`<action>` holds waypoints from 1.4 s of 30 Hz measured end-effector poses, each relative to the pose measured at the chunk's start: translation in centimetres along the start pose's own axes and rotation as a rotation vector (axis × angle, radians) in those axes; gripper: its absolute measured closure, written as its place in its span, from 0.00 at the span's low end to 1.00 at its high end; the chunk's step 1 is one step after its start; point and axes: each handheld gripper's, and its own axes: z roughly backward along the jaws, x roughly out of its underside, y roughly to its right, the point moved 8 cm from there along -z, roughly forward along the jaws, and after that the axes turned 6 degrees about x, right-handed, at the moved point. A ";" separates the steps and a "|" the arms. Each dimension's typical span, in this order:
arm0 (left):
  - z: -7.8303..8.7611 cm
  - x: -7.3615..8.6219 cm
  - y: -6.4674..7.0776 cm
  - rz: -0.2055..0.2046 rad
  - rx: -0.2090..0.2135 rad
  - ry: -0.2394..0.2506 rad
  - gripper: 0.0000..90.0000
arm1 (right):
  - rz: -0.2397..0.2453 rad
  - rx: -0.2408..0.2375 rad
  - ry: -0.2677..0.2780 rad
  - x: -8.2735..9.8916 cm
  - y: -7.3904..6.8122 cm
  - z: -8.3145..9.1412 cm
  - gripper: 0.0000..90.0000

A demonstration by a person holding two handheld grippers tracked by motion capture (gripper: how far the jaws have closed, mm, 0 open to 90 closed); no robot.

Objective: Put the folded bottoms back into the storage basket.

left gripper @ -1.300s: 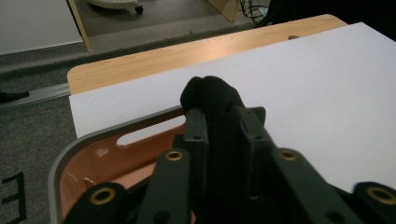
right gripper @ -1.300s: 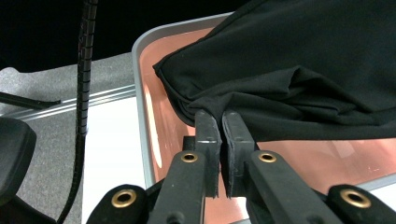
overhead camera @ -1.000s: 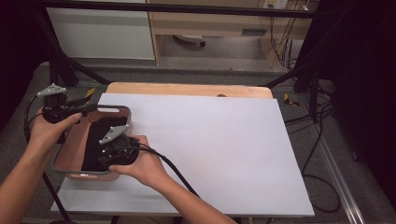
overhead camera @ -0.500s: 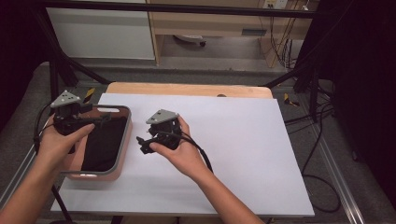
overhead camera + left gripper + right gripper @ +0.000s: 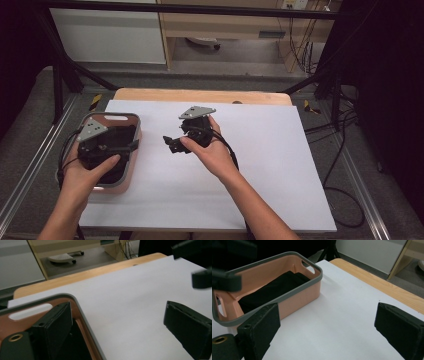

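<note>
Pink basket (image 5: pixel 131 172) at table's left edge — both grippers' jaws apart over bare white sheet (image 5: pixel 260 165).

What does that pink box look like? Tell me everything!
The box is a peach-pink tub that looks plastic, with rounded corners, a grey rim and slot handles cut in its ends. It sits flat and upright on the white sheet at the table's left side. Something black and folded, maybe cloth, lies inside. The left tool hangs over it; whether they touch is unclear.

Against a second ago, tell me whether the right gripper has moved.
Yes. The right gripper has left the basket and moved rightward onto the white table sheet.
</note>
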 end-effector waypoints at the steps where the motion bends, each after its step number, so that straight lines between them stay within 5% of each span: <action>1: -0.1 0.4 0.2 -0.007 0.002 -0.007 0.09 | -0.007 -0.002 0.007 -0.1 0.2 0.1 0.08; 4: -0.7 1.5 0.7 -0.020 0.011 -0.054 0.09 | -0.026 -0.008 0.013 -0.1 0.7 0.3 0.10; 9: -0.8 2.8 1.3 -0.007 0.038 -0.054 0.09 | -0.031 0.004 0.021 0.0 1.6 1.1 0.10; 42: 0.6 4.4 0.2 0.046 0.047 -0.038 0.08 | -0.131 0.132 0.073 2.8 10.8 8.2 0.07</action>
